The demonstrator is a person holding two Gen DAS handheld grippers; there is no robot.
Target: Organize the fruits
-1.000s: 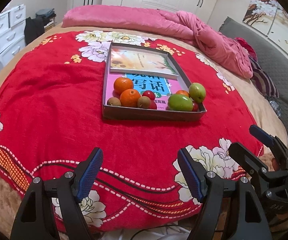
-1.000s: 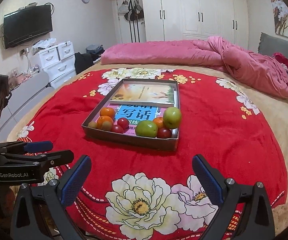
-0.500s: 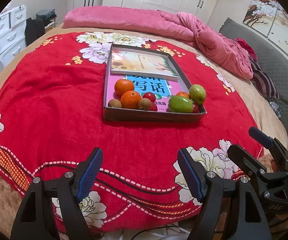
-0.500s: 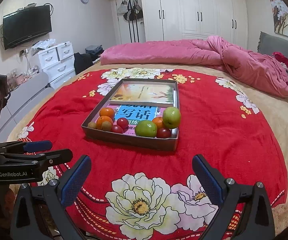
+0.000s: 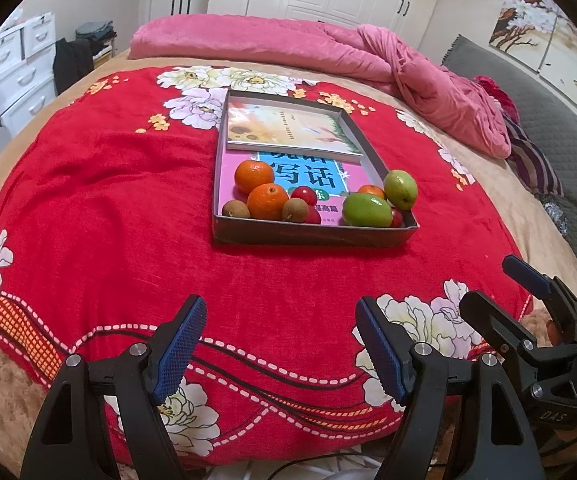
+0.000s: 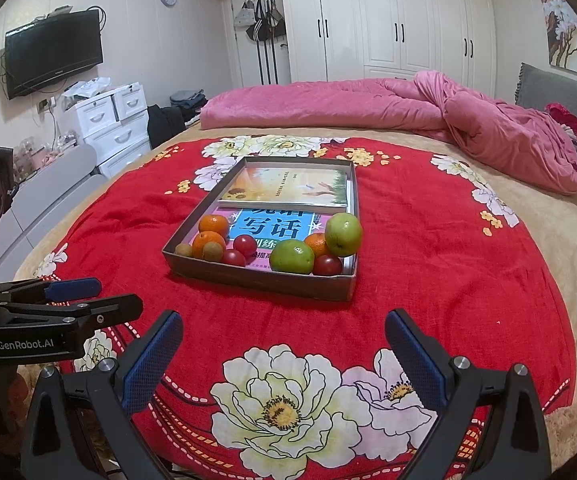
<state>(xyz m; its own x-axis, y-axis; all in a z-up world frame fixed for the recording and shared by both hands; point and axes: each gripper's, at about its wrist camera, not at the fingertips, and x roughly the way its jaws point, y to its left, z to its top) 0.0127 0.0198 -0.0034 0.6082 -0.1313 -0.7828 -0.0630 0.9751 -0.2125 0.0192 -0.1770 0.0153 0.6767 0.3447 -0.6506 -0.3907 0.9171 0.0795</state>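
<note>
Down on the bed, a red flowered blanket (image 5: 108,200) holds a flat grey box (image 5: 312,236). From the left inside the box lie a small brown fruit (image 5: 235,209), two oranges (image 5: 265,201), another brown fruit (image 5: 295,210), red fruits (image 5: 303,195), a green fruit (image 5: 367,210), one more orange (image 5: 371,191) and a second green fruit (image 5: 400,189) up on the right rim. Two books (image 5: 288,128) fill the far part of the box. The left tongs (image 5: 278,350) stand wide with nothing between them, near the blanket's front edge. The right tongs (image 6: 284,360) are wide and hold nothing too, well apart from the box.
</note>
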